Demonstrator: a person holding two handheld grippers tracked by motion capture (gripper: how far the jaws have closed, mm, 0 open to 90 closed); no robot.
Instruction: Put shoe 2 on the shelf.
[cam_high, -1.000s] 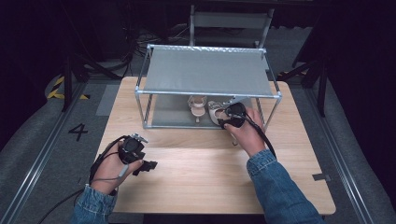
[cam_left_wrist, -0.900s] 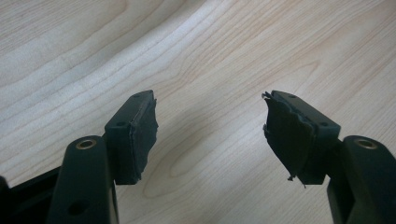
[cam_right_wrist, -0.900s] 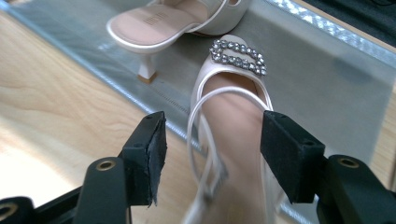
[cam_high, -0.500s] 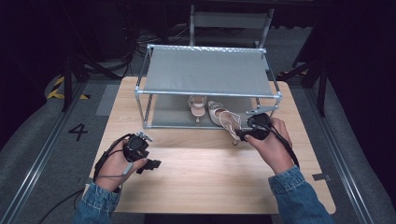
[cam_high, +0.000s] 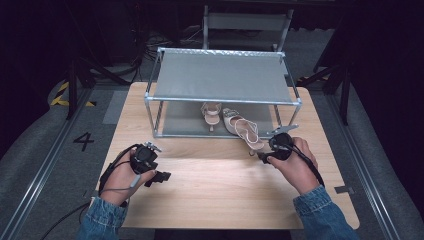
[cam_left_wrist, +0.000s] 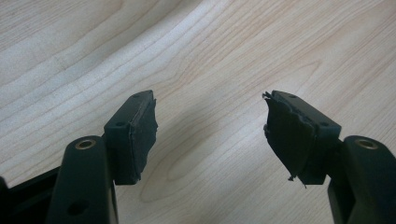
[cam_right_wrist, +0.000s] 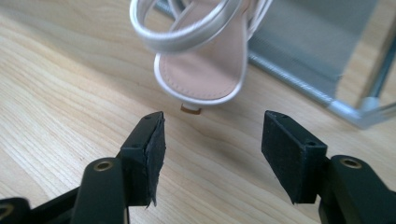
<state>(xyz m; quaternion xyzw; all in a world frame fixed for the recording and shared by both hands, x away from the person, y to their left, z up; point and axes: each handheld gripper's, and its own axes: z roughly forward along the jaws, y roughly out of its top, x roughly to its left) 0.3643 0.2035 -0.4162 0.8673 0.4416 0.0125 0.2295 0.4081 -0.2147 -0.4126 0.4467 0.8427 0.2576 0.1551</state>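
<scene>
Two pale high-heeled sandals sit at a metal shoe rack on the wooden table. One sandal rests on the lower shelf. The other sandal lies slanted, its heel out over the rack's front rail onto the table. My right gripper is open just behind that heel; in the right gripper view the heel end of the sandal lies beyond the right gripper, untouched. My left gripper hovers open over bare wood at the front left, and the left gripper has nothing between its jaws.
The rack's grey top shelf overhangs the lower one, with a front rail and corner posts close to the sandals. A chair stands behind the table. Floor rails and a "4" mark lie to the left.
My right gripper has let go of the slanted sandal and drawn back from under the rack toward the table's front right. The left gripper has barely shifted.
</scene>
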